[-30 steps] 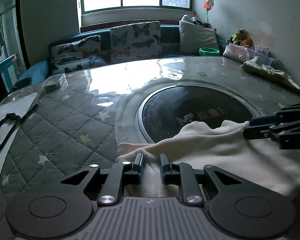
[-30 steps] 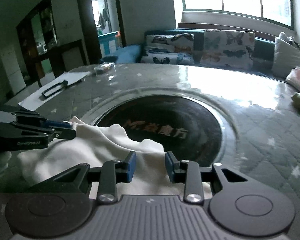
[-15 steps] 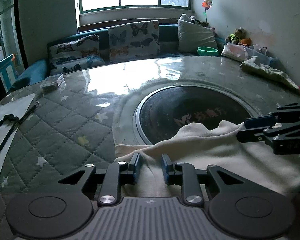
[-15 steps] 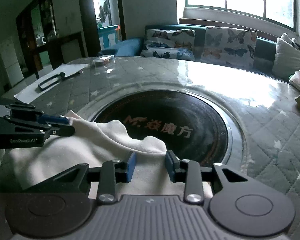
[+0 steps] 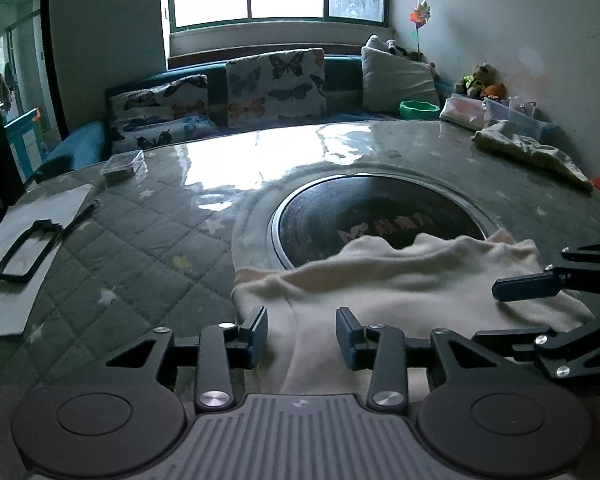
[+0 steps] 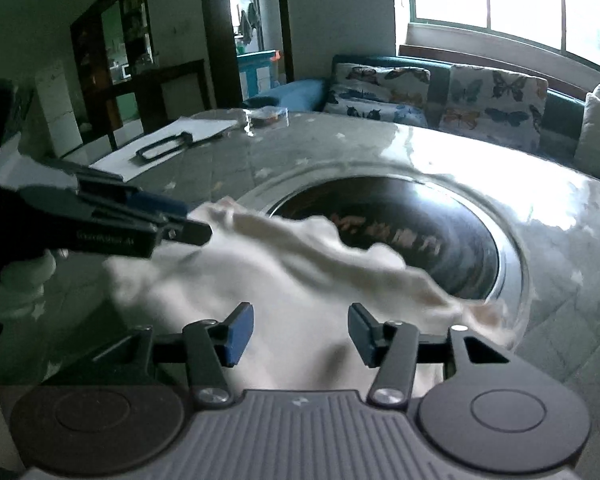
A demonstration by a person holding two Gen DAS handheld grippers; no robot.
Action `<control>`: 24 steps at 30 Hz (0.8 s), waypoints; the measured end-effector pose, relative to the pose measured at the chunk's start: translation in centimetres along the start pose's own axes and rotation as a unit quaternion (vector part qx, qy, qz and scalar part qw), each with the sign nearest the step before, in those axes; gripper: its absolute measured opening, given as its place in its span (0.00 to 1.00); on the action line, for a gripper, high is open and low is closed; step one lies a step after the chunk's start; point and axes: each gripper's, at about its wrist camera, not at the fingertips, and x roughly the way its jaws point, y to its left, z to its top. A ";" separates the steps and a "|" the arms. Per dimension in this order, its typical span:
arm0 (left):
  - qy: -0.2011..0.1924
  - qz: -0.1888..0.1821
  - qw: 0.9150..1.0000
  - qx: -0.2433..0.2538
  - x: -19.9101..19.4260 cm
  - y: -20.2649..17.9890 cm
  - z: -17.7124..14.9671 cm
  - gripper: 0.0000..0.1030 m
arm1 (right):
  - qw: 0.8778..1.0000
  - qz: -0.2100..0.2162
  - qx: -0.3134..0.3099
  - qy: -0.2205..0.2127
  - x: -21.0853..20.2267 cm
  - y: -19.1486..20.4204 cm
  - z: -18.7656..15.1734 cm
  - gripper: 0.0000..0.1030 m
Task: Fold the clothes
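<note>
A cream garment [image 5: 388, 284] lies bunched on the round table, its far edge over the dark centre disc [image 5: 364, 216]. It also shows in the right wrist view [image 6: 284, 268], blurred. My left gripper [image 5: 302, 334] is open, its fingers either side of the garment's near left part. My right gripper [image 6: 300, 334] is open over the garment's near edge. The right gripper shows from the side in the left wrist view [image 5: 540, 284], and the left gripper in the right wrist view [image 6: 148, 220].
The table has a quilted grey cover [image 5: 140, 248] under glossy film. Papers with a black frame [image 5: 24, 252] and a small clear box [image 5: 122, 164] lie at the left. Another garment [image 5: 528, 150] lies at the far right. A sofa with butterfly cushions [image 5: 276, 84] stands behind.
Both grippers have opened wide and let go of the garment. The garment's far edge has dropped lower over the centre disc. The right wrist view has moved and is blurred.
</note>
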 end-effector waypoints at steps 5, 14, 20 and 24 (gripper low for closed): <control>-0.005 0.007 1.000 0.019 -1.3 -1.0 -2.1 0.40 | 1.000 -0.010 -0.005 -0.017 -1.6 1.2 -1.3 0.51; -0.003 0.016 1.000 0.019 -1.8 -1.1 -3.1 0.40 | 0.999 -0.026 -0.011 -0.028 -3.7 2.0 -2.3 0.50; -0.013 0.007 1.000 0.026 -2.0 -2.3 -3.3 0.40 | 0.998 -0.050 0.008 -0.022 -5.0 1.0 -4.0 0.46; -0.011 0.009 1.000 0.024 -1.9 -2.1 -3.5 0.40 | 0.998 -0.055 0.016 -0.010 -4.8 0.4 -5.3 0.45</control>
